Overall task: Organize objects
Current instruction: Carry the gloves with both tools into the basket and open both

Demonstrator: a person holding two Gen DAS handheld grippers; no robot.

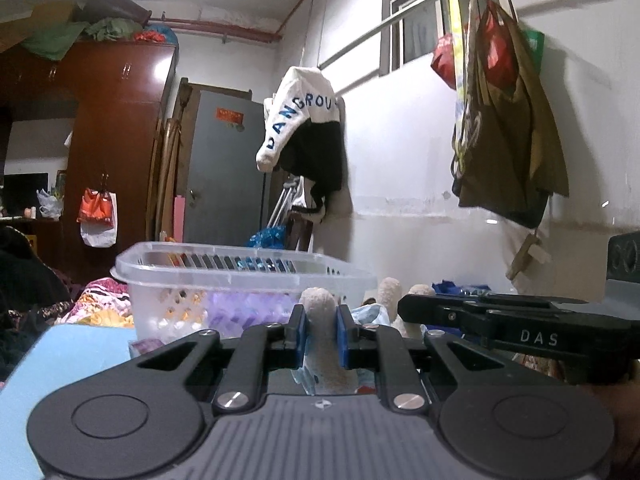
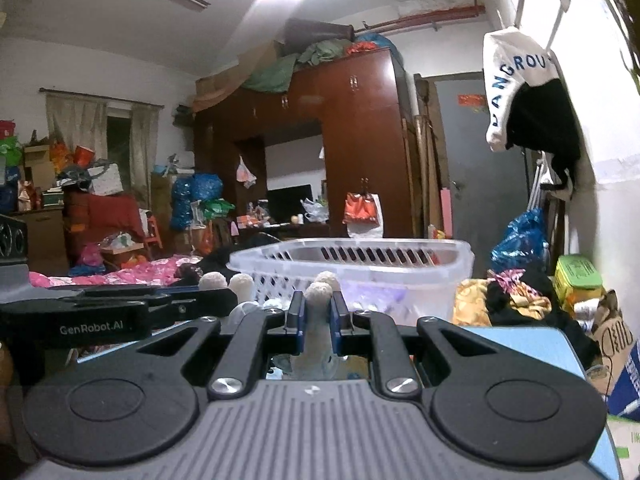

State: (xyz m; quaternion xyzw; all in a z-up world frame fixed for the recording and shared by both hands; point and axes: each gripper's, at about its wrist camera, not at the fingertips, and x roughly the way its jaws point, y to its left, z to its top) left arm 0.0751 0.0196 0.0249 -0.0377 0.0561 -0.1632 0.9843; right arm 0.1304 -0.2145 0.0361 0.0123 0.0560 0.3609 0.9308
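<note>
We kept the left gripper (image 1: 321, 338) clenched on one fuzzy, rounded limb of a cream plush toy (image 1: 320, 312). The right gripper (image 2: 317, 326) was clenched on another limb of the same toy (image 2: 319, 294), so the toy hung between both grippers, just in front of the basket. Further nubbly limbs stood up beside the grippers. Directly ahead stood a clear plastic basket (image 1: 240, 272) with a slotted wall, partly blocking our view. Behind it we noted a glossy brown wardrobe (image 1: 120, 120), a grey door (image 1: 224, 168) and a white jacket (image 1: 300, 116) hanging on the wall.
</note>
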